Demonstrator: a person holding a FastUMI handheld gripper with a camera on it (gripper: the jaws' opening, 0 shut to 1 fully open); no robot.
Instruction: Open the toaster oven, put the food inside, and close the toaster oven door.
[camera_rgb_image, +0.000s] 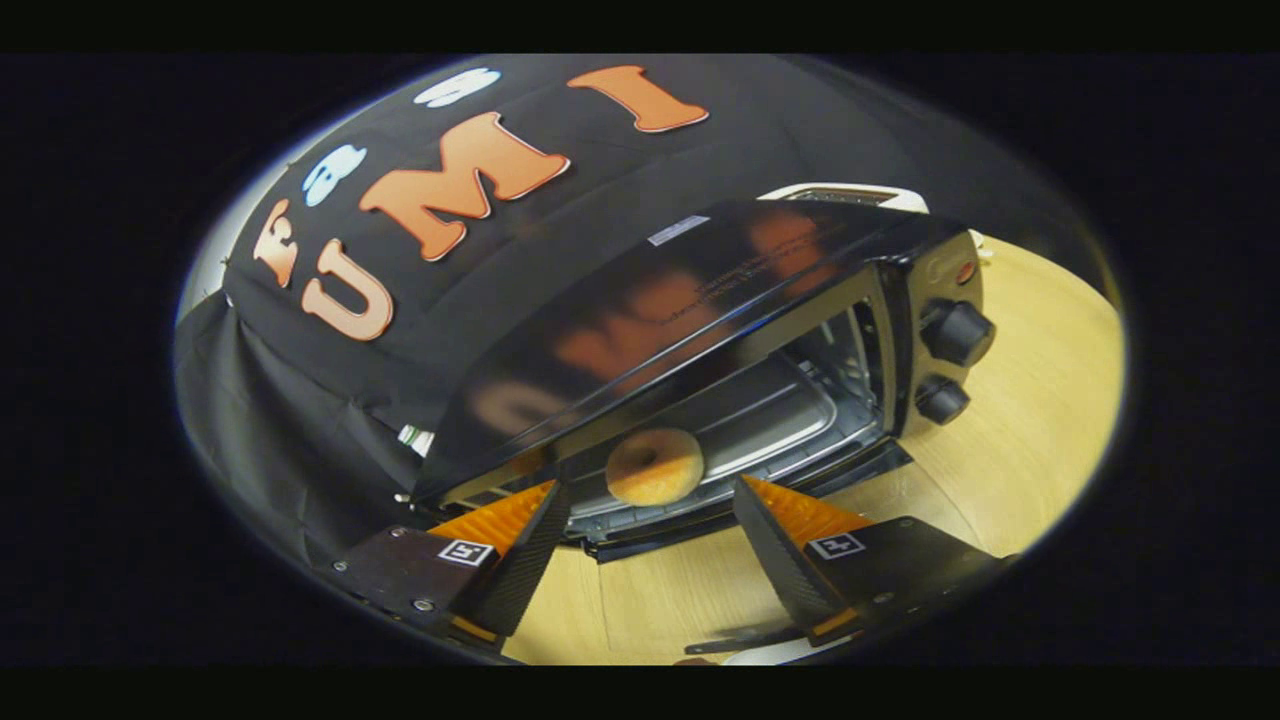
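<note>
With the toaster oven (700, 340) door down, I see the donut (655, 466) sitting at the front edge of the oven's tray (760, 425), just ahead of my claw (650, 520). Claw's released, fingers spread wide, nothing btwn them, not touching the donut. Oven sits on the wooden desk (1030, 430), 2 knobs (957, 333) on its right side

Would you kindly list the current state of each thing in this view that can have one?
toaster oven: open, cavity exposed.
oven door: swung down, lying flat at the front.
doughnut: inside the oven mouth, resting on the tray, free of the jaws.
tray: seated inside the oven.
gripper: jaws open, empty, just short of the doughnut.
knobs: settings too small to tell.
</note>
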